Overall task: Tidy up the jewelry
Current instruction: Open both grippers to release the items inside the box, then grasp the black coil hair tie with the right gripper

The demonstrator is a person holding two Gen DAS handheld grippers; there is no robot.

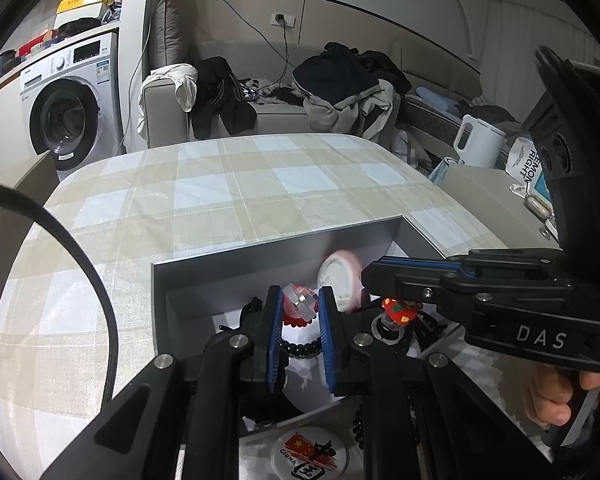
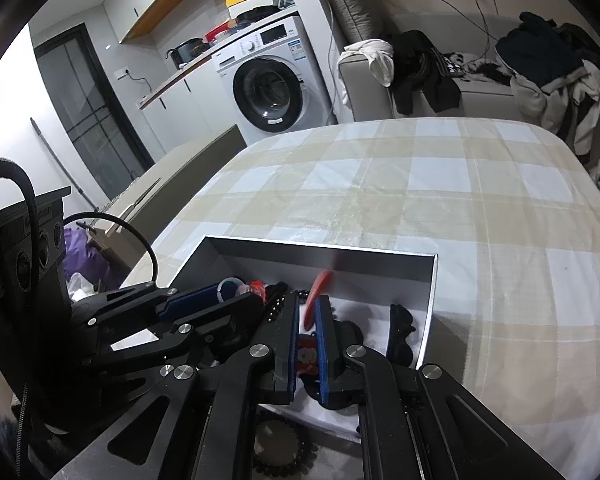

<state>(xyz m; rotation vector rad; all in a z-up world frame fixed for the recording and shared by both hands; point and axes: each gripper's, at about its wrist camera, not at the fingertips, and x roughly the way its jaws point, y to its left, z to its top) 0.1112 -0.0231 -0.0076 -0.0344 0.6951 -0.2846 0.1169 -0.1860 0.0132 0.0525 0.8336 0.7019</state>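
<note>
A grey open box [image 1: 260, 256] sits on the checked tablecloth and holds jewelry. My left gripper [image 1: 300, 304] is over the box, shut on a red and clear ring-like trinket [image 1: 300, 302]. My right gripper [image 2: 308, 308] is shut on a round red and white badge [image 2: 314, 298], seen edge-on; in the left wrist view the badge [image 1: 338, 280] looks blurred at the tip of the right gripper [image 1: 370, 280]. A black bead bracelet [image 1: 300, 349], a red toy ring [image 1: 396, 312] and a black piece [image 2: 400, 332] lie in the box.
A round China badge [image 1: 308, 456] lies in front of the box. A black bead chain [image 2: 284, 452] lies under the right gripper. A white kettle [image 1: 480, 140] and clutter stand to the right. The checked table [image 2: 420, 184] stretches beyond the box.
</note>
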